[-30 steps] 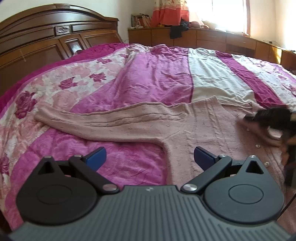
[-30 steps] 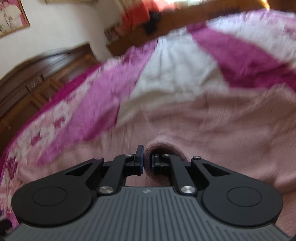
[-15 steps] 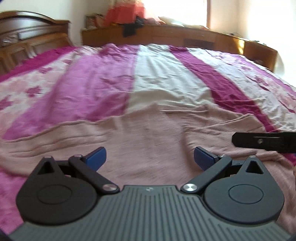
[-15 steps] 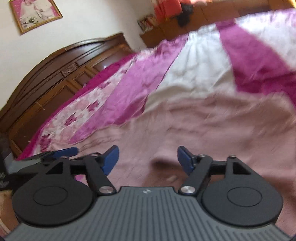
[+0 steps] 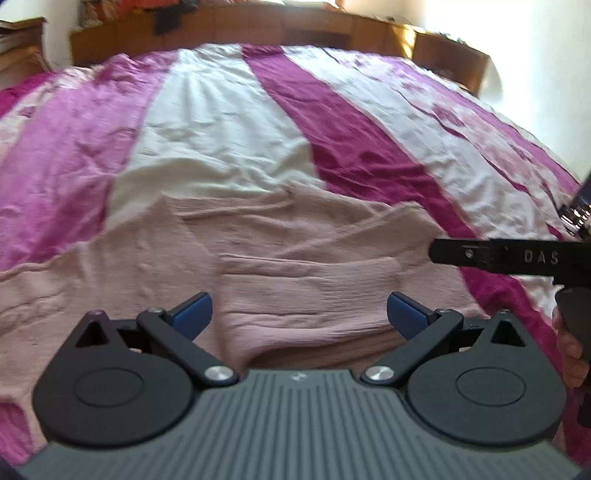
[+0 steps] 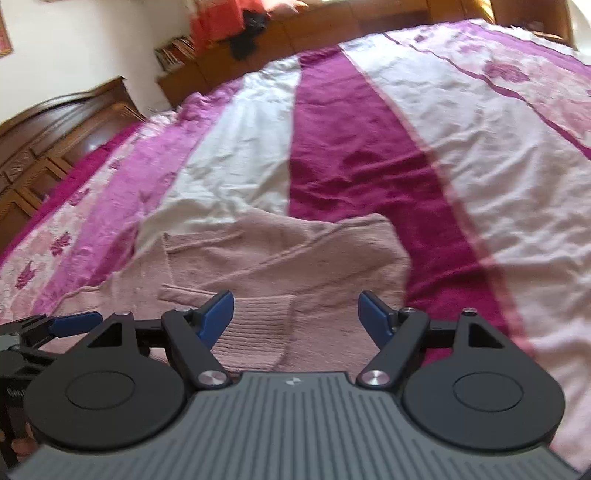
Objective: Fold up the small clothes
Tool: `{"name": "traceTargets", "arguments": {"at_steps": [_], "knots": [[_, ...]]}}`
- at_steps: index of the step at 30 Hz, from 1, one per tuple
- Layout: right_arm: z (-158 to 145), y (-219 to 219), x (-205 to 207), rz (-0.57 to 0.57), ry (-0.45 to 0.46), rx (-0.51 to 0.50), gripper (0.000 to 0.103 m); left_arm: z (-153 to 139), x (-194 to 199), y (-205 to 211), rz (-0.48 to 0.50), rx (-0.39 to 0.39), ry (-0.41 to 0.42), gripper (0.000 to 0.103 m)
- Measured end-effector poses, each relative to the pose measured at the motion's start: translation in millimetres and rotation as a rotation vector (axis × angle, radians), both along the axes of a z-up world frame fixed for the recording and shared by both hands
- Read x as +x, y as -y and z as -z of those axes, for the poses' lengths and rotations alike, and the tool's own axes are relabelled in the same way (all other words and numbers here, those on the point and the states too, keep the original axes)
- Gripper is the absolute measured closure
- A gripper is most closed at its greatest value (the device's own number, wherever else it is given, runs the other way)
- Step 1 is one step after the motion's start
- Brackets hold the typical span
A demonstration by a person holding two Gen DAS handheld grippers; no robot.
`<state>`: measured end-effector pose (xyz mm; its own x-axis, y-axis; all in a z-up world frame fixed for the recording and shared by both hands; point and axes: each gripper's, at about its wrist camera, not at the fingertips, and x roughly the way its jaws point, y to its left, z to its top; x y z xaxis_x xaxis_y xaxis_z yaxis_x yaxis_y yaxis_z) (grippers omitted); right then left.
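My left claw [image 5: 298, 314]: it is spread wide. Its 2 blue pads [image 5: 192, 312] hold nothing. It hangs just over the pink knit.
My right claw [image 6: 296, 316]: it is spread wide too, with nothing between its blue pads [image 6: 217, 313]. It hangs just over the pink knit as well.
How my 2 claws sit: they are side by side. A black part of my right claw shows at the right edge of the left view. A blue tip of my left claw shows at the left edge of the right view.
Pink sweater [image 6: 280, 254]: it lies flat on the bed, at the near side, right under both claws. 1 sleeve [image 6: 240, 325] is folded across the body, and its ribbed cuff sits between my right pads. The sweater runs off to the left in the left view.
Bed cover [image 5: 229, 122]: it has wide stripes in dark pink, white and light pink, with flowers near its side edges. It is wrinkled.
Headboard [image 6: 48, 133]: dark carved wood, at the far left of the bed.
Low wooden cabinets [image 6: 332, 29]: they run along the far edge of the bed. A dark cloth [image 6: 247, 37] hangs over them, under an orange curtain [image 6: 218, 22].
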<state>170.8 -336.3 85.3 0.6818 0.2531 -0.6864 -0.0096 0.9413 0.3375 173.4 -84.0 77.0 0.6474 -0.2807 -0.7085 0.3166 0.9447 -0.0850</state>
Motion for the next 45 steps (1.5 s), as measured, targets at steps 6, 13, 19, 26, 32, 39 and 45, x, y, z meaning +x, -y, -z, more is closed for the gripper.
{"name": "traceTargets", "arguments": {"at_steps": [6,13,19,26,32,39,45], "knots": [[-16,10,10,0.021,-0.104,0.036,0.023,8,7,39,0.055,0.029,-0.033,0.001],[-37,20,13,0.067,-0.164,0.044,0.023,24,9,75,0.117,0.165,-0.043,0.031],[-40,27,0,0.096,-0.231,0.05,0.023,38,11,96,0.15,0.238,-0.075,0.032],[-42,30,-15,0.143,-0.272,0.063,0.023,51,17,113,0.199,0.285,-0.084,0.081],[-50,30,-15,0.158,-0.276,0.061,0.023,28,25,92,0.102,0.187,-0.111,0.094],[-61,13,-10,0.136,-0.261,0.056,0.023,-25,29,28,-0.102,0.122,-0.066,0.094],[-63,-10,-7,0.117,-0.258,0.061,0.023,-52,24,-41,-0.245,0.162,-0.026,0.094]]}}
